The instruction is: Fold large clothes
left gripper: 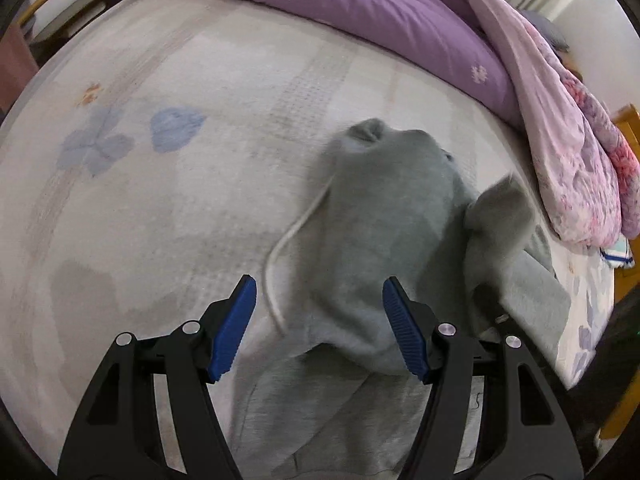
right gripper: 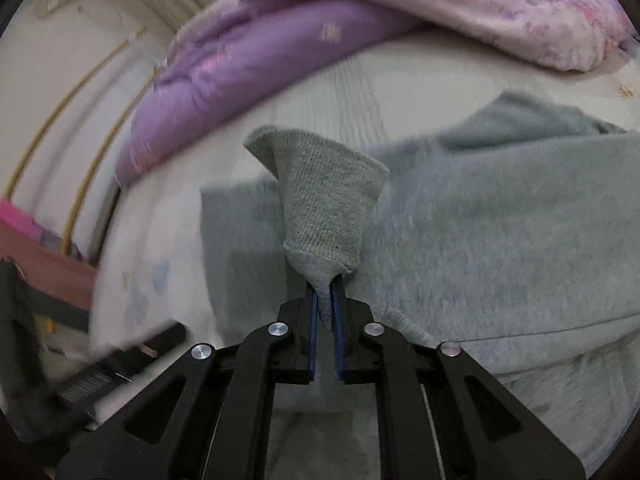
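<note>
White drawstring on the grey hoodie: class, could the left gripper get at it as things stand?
Probably yes: the left gripper has its jaws open, and the drawstring lies uncovered between them.

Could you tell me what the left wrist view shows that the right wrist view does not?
Only the left wrist view shows the left gripper open over the grey hoodie, its white drawstring trailing onto the bedsheet, and the sheet's blue flower print.

Only the right wrist view shows the right gripper shut on the ribbed cuff, which stands up from its fingers.

Both show the hoodie, the pale bedsheet and the purple duvet.
</note>
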{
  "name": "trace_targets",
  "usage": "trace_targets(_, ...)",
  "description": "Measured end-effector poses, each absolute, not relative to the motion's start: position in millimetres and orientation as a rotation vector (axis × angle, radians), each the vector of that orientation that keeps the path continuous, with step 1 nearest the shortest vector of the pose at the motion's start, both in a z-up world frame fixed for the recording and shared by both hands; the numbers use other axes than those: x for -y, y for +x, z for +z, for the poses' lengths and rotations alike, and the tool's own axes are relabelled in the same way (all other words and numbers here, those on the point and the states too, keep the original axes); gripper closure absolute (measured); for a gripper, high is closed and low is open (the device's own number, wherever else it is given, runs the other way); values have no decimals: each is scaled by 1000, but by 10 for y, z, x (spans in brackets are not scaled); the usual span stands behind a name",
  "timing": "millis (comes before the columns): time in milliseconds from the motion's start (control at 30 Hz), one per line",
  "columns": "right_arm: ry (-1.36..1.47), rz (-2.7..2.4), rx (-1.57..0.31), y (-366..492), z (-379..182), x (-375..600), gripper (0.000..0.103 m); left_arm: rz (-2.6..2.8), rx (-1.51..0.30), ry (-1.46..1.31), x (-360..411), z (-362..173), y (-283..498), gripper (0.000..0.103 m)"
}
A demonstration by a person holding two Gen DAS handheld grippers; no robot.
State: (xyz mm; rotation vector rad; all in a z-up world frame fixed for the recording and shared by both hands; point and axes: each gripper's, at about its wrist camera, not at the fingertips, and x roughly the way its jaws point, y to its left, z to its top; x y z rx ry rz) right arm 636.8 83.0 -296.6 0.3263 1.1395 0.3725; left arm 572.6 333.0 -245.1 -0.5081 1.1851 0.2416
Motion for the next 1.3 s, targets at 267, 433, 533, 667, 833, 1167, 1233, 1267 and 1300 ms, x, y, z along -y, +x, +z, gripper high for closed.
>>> trace_targets(267,284,418,-1229,6191,-3151,-845,71,240,-1165,-546,-3279,-2352,5774,35)
trace_targets(433,226,518,-1216,5992,-3083,-900,47,198,-1100,-556,-3171,-2025,5829,34)
trace_targets(533,226,532,-1217,5884,-2975,-783,47,185,-1096,-539,-3093,-1936,5880,31)
trace_targets(667,251,546,-1178,5788,-2773,-383,47,132,-1122,-546,-2885,-1976,6031,31)
trace_targets(833,282,416,-1129,5954,-2649,434,52,-42,-1168,-560,-2282,-2206,6351,31)
trace_targets(1167,392,167,-1193,6537,-2877,1590,76,189,-1326,-444,-2512,-2980,6364,32)
trace_targets(1233,392,120,-1252,6637,-3059,1626,76,222,-1331,-571,-2792,-3151,6226,31)
trace_targets(1267,397,113,-1292,6678,-3143,1644,76,205,-1320,-590,-2816,-3168,6205,31)
trace_targets(1300,411,99,-1323,6720,-3240,1666,78,190,-1320,-551,-2781,-3160,6216,31)
